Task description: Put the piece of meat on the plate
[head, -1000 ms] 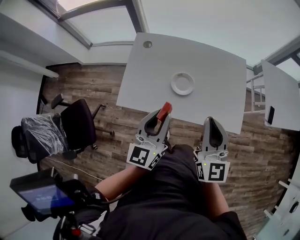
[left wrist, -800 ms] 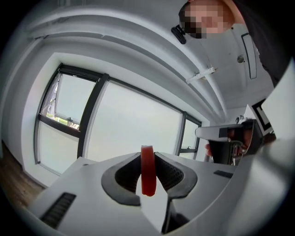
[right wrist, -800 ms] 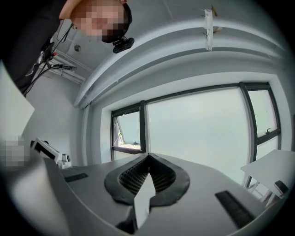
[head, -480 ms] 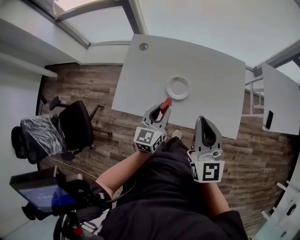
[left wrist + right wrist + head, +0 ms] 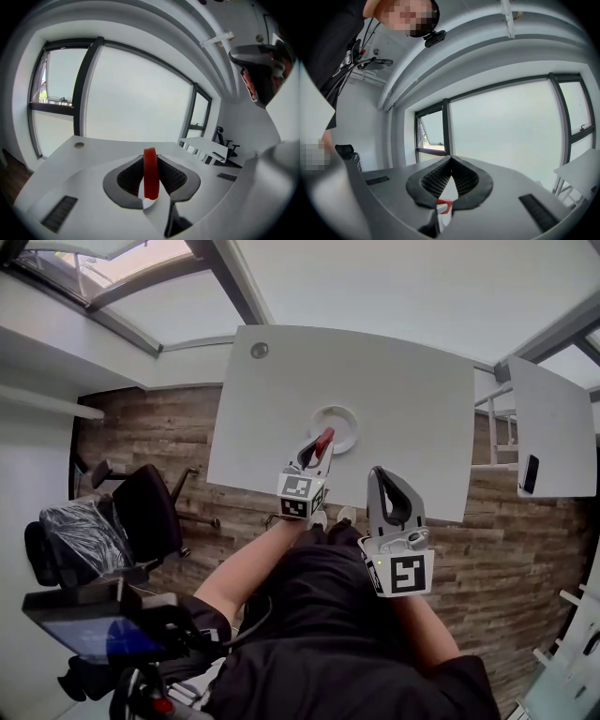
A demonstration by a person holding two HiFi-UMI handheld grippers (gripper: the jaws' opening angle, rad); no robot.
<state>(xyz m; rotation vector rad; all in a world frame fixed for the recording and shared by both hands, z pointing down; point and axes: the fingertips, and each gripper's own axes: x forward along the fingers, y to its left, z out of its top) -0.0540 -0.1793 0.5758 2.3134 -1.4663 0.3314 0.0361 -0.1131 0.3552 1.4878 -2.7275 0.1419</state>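
Left gripper [image 5: 318, 443], clamping meat [image 5: 325, 437], moved up to plate [image 5: 349, 419]; right gripper [image 5: 379, 472] closed

Here's the person, in a black short-sleeved top [image 5: 328, 634]. The left gripper [image 5: 319, 442] and right gripper [image 5: 380, 474] are pale grey shells with black ribbed pads [image 5: 174, 176]. Each carries a white cube [image 5: 405, 574] printed with black square markers.

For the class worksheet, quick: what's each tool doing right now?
Left tool: closed on the piece of meat.
Right tool: closed, empty.
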